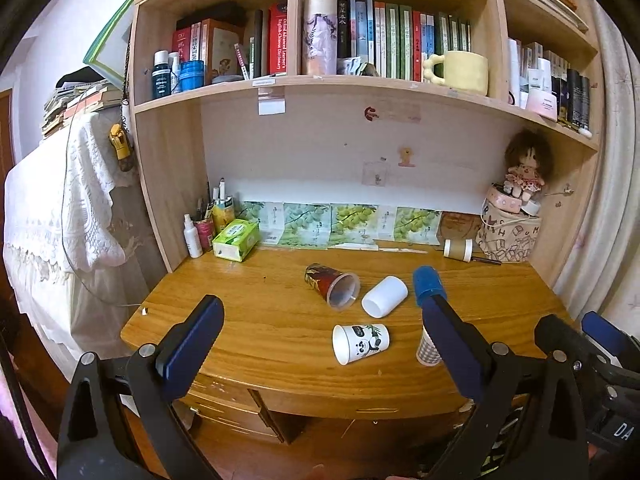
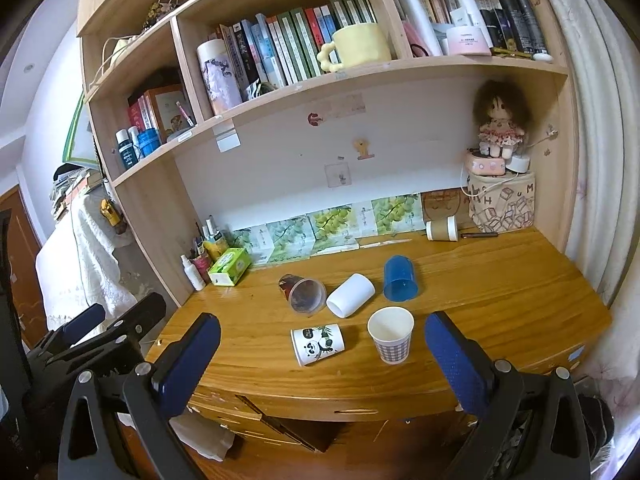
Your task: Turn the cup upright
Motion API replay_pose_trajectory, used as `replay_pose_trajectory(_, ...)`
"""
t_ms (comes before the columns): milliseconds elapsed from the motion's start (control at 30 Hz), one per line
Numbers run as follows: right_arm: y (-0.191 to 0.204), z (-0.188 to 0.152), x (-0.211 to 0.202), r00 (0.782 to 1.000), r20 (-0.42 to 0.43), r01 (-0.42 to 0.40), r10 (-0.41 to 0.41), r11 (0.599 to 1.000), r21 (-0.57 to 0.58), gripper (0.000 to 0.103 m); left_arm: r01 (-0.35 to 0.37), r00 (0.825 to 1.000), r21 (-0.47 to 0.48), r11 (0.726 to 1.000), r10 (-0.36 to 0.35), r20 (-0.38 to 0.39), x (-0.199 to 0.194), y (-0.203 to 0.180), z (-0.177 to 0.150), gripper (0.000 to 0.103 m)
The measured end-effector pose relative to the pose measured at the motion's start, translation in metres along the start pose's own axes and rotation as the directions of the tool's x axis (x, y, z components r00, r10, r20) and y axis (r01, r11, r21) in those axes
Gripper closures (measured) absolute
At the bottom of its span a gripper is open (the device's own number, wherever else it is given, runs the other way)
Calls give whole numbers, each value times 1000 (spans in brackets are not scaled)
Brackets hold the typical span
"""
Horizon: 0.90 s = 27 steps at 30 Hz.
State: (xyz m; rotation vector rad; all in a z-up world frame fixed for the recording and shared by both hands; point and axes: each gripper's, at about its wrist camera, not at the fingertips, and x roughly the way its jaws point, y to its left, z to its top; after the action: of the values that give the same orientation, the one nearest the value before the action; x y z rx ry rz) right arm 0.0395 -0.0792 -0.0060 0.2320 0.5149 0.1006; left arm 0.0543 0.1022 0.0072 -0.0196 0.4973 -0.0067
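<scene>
Several cups sit on the wooden desk (image 2: 500, 288). A panda-print paper cup (image 2: 317, 344) (image 1: 361, 343) lies on its side near the front. A checked paper cup (image 2: 391, 340) stands upright; in the left wrist view it (image 1: 426, 350) is partly hidden behind a finger. A white cup (image 2: 350, 295) (image 1: 384, 296) and a clear cup with a red print (image 2: 303, 290) (image 1: 332, 284) lie on their sides. A blue cup (image 2: 400, 279) (image 1: 428, 284) stands mouth down. My left gripper (image 1: 320, 344) and right gripper (image 2: 320, 364) are open and empty, held before the desk's front edge.
A tissue box (image 2: 229, 267), bottles and a pen pot (image 1: 205, 232) stand at the back left. A brown paper cup (image 2: 441, 229) lies at the back right beside a printed bag (image 2: 502, 204) with a doll (image 2: 500, 126). Bookshelves hang above. Drawers (image 2: 224, 412) sit under the desk.
</scene>
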Motion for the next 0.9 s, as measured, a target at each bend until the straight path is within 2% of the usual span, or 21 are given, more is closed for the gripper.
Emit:
replay_pose_trajectory(567, -7, -4, -14, 999, 28, 41, -42, 999, 23, 0, 55, 998, 28, 998, -56, 17, -7, -14, -1, 3)
replay_pose_trajectory(900, -15, -7, -17, 998, 29, 46, -47, 998, 47, 0, 62, 998, 40, 997, -62, 20, -9, -19, -2, 3)
